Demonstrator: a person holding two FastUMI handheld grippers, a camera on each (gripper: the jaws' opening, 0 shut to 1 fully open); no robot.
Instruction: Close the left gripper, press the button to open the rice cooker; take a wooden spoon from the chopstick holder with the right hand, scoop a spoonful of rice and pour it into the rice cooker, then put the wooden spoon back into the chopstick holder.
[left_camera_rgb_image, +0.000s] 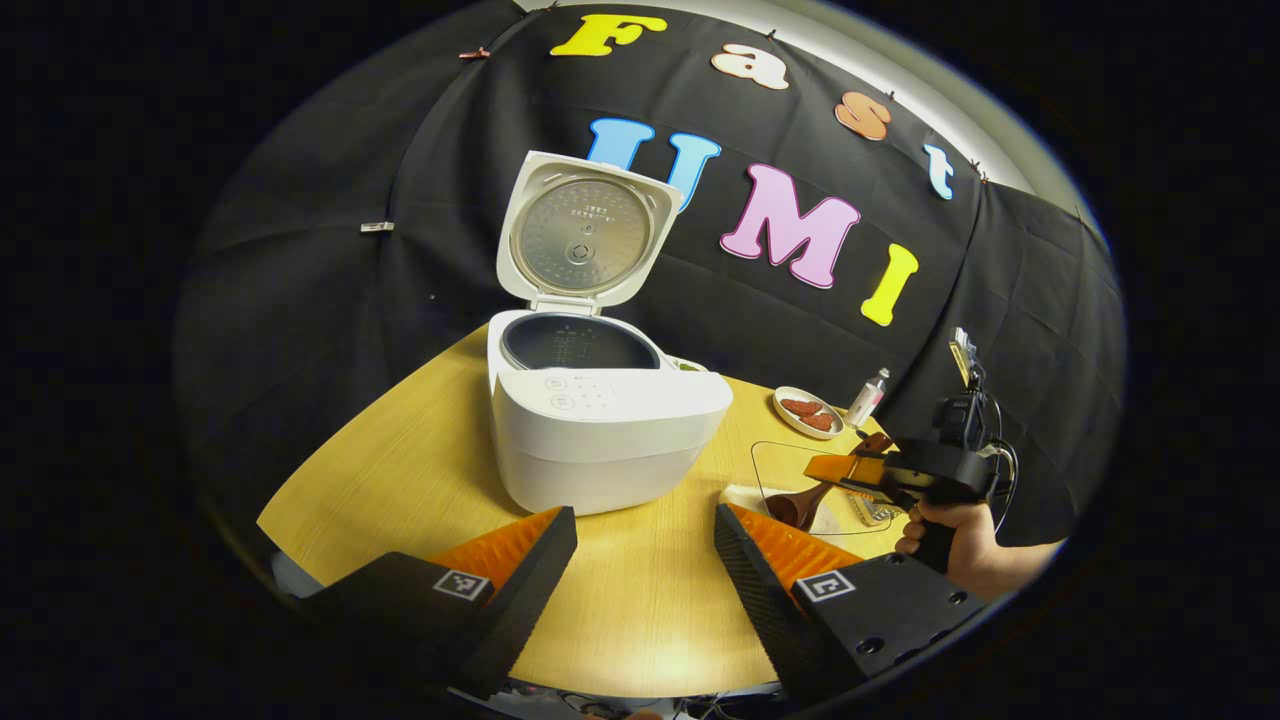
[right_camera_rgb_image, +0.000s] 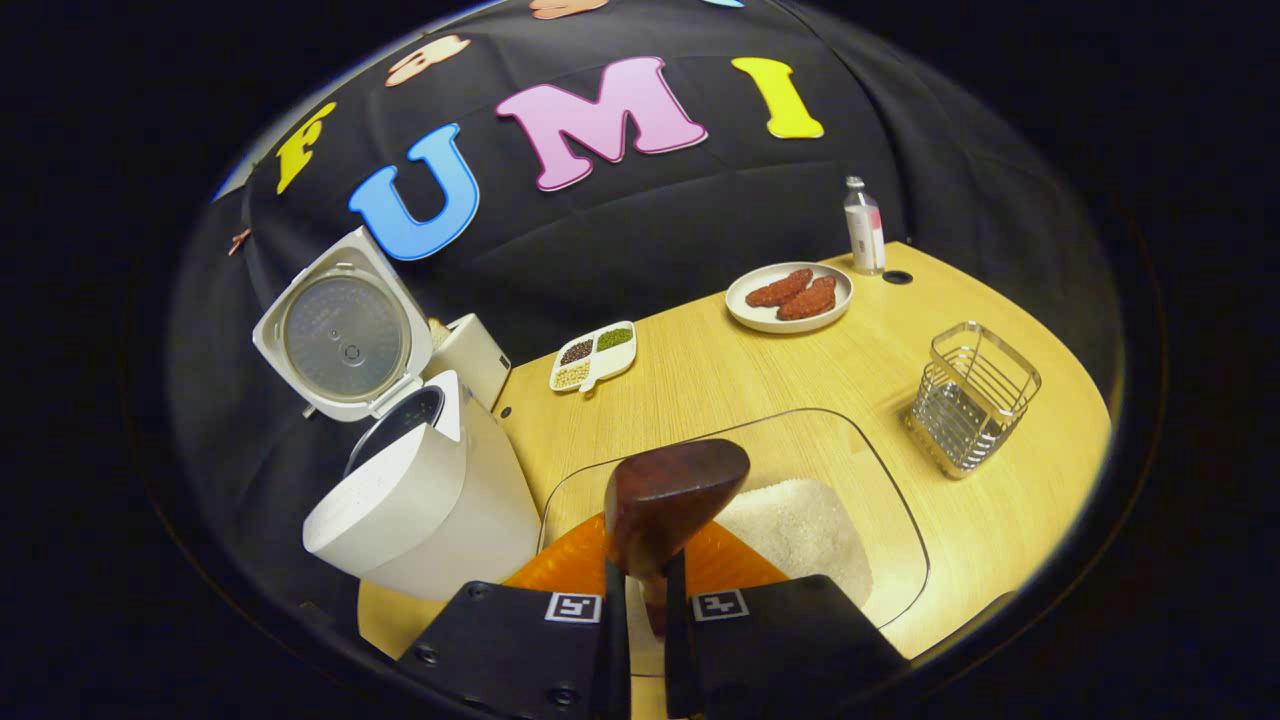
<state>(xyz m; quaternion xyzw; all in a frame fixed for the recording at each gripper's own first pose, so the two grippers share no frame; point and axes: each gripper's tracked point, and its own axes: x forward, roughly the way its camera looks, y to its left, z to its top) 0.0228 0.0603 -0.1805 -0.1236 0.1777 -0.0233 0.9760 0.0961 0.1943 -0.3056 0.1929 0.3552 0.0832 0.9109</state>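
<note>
The white, boxy rice cooker stands near the left back edge of the pale wooden table, its hinged lid raised upright and the dark inner pot exposed. The dark brown wooden spoon is poised over white rice in a clear glass bowl at the table's front edge. The wire metal chopstick holder stands upright near the right edge.
</note>
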